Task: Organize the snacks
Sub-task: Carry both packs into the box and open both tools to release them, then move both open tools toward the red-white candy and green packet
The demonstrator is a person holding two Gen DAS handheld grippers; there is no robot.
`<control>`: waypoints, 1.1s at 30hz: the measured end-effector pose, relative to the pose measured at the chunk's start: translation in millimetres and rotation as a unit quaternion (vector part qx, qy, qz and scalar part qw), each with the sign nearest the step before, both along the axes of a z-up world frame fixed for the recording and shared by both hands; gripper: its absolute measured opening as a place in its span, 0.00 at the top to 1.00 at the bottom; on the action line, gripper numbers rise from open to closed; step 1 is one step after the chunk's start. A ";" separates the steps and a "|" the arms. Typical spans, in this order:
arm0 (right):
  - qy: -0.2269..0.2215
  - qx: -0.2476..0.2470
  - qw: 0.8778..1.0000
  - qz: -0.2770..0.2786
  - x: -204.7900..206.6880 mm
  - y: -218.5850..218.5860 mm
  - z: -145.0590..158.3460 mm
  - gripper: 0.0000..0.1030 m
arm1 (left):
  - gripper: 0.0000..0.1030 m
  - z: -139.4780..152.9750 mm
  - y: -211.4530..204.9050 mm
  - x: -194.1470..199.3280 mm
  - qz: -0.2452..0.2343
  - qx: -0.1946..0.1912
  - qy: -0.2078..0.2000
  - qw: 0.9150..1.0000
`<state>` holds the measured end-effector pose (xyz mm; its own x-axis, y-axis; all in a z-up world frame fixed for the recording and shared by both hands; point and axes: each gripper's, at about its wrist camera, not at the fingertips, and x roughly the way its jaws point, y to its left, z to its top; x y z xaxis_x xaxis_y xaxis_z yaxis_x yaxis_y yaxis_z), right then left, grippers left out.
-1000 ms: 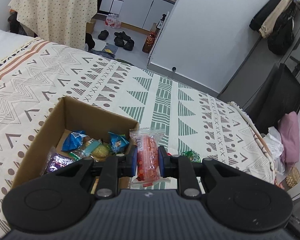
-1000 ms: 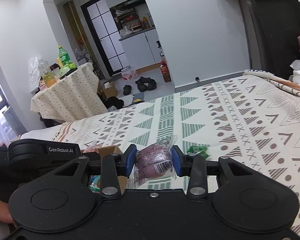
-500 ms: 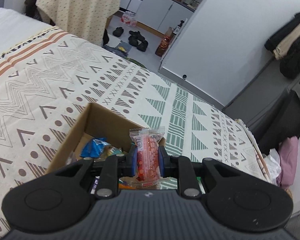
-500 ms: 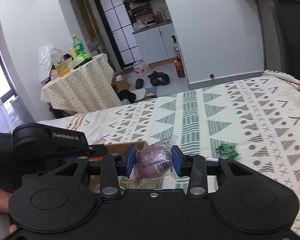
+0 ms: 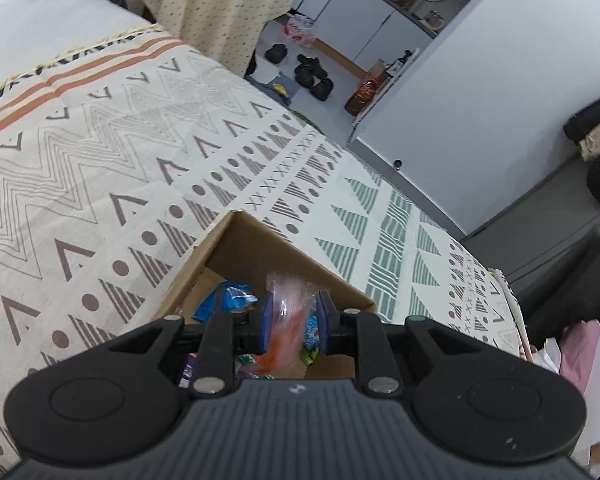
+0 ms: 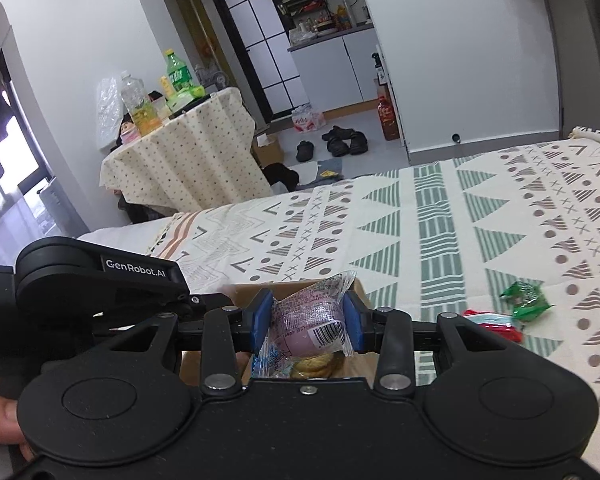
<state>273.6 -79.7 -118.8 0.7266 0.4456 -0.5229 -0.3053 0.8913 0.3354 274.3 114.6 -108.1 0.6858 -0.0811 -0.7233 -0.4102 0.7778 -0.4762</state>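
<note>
An open cardboard box [image 5: 260, 248] sits on the patterned bedspread [image 5: 100, 184] and holds several snack packets, a blue one [image 5: 228, 300] among them. My left gripper [image 5: 294, 322] hangs over the box, shut on an orange snack packet [image 5: 286, 320] that looks blurred. In the right wrist view my right gripper [image 6: 307, 320] is shut on a purple packet with a barcode [image 6: 308, 316], just above the box's near edge [image 6: 360, 294]. The left tool's black housing [image 6: 100, 280] is close on its left.
A green packet [image 6: 526, 300] and a red packet [image 6: 492, 322] lie loose on the bedspread, right of the box. Beyond the bed stands a cloth-covered table with bottles [image 6: 180, 152]. Shoes [image 6: 340, 144] lie on the floor. A hand [image 6: 0, 420] shows at the lower left.
Both grippers have moved across the bed towards the box and now hang over it, each still holding its packet. The left view has rolled, and the orange packet has become blurred.
</note>
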 end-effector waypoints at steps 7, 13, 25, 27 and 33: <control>0.003 -0.005 1.000 0.009 9.4 12.3 -5.1 0.62 | 0.68 -4.3 4.3 4.5 0.013 -0.005 0.007 1.000; 0.010 -0.009 1.000 -0.002 8.2 5.0 -8.9 0.43 | 0.44 -4.4 3.3 5.0 0.026 0.003 0.014 1.000; 0.014 -0.015 0.998 -0.065 -6.9 -52.3 -6.4 0.23 | 0.10 -1.5 -39.1 6.2 -0.020 0.039 0.023 0.999; 0.012 -0.020 0.997 -0.075 -11.1 -60.3 -6.1 0.17 | 0.07 0.5 -45.6 3.9 -0.025 0.037 0.017 0.999; 0.009 -0.025 0.995 -0.101 -22.2 -87.7 -5.3 0.06 | 0.04 9.5 -71.0 -0.1 -0.052 0.057 -0.010 0.997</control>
<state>251.4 -167.4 -124.1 0.7885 0.2654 -0.5548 -0.1128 0.9492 0.2937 274.2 43.7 -98.6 0.6925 -0.0705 -0.7180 -0.3158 0.8651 -0.3896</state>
